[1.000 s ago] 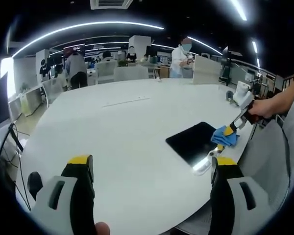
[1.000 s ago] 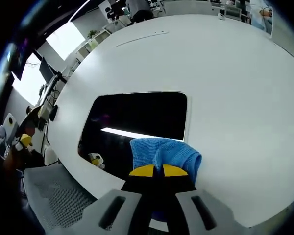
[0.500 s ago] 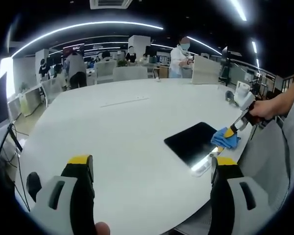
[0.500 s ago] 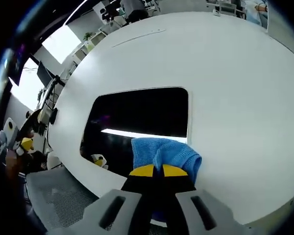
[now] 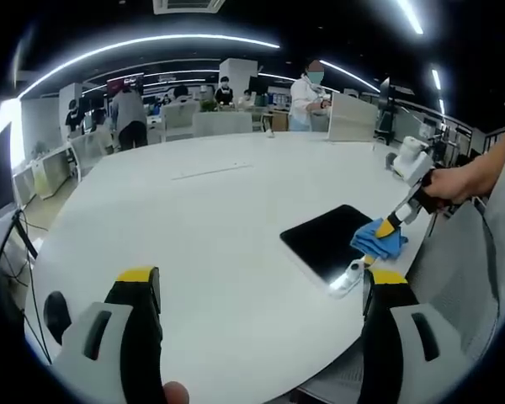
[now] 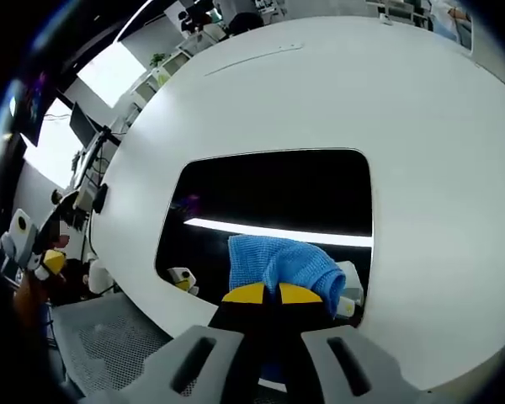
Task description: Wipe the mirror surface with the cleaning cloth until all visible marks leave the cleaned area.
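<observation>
A dark rectangular mirror (image 5: 326, 241) (image 6: 269, 198) lies flat on the round white table, near its edge. My right gripper (image 6: 263, 293) is shut on a blue cleaning cloth (image 6: 278, 265), which rests on the mirror's near part. In the left gripper view the same right gripper (image 5: 393, 220) comes in from the right, held by a person's hand, with the blue cloth (image 5: 371, 241) on the mirror's right end. My left gripper (image 5: 261, 282) stands open over the table, well left of the mirror, with nothing between its jaws.
The white table (image 5: 210, 219) is wide and bare apart from the mirror. A grey mesh chair (image 6: 93, 337) stands at the table's edge. Several people and desks are in the office beyond the far side.
The right gripper has slid the cloth further onto the mirror, away from its edge. The left gripper has hardly moved.
</observation>
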Demonstrator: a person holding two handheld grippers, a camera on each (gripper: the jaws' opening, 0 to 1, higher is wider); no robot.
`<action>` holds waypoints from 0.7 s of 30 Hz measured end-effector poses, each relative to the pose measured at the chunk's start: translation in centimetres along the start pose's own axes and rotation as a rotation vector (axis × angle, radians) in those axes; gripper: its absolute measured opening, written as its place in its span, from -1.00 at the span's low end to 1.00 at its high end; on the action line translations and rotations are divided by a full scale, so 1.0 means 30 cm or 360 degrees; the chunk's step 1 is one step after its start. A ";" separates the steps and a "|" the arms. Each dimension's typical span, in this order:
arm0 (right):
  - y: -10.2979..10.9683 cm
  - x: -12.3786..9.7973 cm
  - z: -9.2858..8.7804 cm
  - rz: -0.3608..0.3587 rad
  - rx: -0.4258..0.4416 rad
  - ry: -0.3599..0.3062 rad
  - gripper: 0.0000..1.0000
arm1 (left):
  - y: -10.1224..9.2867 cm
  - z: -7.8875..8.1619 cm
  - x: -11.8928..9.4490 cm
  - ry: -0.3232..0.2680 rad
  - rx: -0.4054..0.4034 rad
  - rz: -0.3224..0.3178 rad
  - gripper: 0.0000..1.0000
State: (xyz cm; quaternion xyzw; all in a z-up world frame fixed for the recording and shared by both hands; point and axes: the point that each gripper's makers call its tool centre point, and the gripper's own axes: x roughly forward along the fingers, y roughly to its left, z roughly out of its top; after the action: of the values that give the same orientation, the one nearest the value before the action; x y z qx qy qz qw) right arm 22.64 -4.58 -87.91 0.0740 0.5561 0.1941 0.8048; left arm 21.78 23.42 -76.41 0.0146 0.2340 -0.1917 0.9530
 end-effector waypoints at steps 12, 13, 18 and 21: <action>0.079 0.044 0.022 0.0015 -0.0048 0.0012 -1.00 | 0.017 -0.012 0.005 0.0014 0.0000 -0.0016 0.98; 0.086 0.046 0.023 0.0019 -0.0049 0.0013 -1.00 | 0.018 -0.016 0.006 0.0020 0.0000 -0.0017 0.98; 0.124 0.066 0.033 0.0029 -0.0062 0.0013 -1.00 | 0.011 -0.020 0.005 0.0025 -0.0005 -0.0019 0.98; 0.156 0.078 0.034 0.0039 -0.0079 0.0017 -1.00 | 0.006 -0.020 0.005 0.0025 -0.0010 -0.0020 0.98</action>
State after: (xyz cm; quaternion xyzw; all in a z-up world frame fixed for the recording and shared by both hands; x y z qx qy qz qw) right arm 23.21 0.72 -87.99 0.0599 0.5543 0.2182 0.8010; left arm 21.72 23.60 -77.02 0.0115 0.2423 -0.1967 0.9500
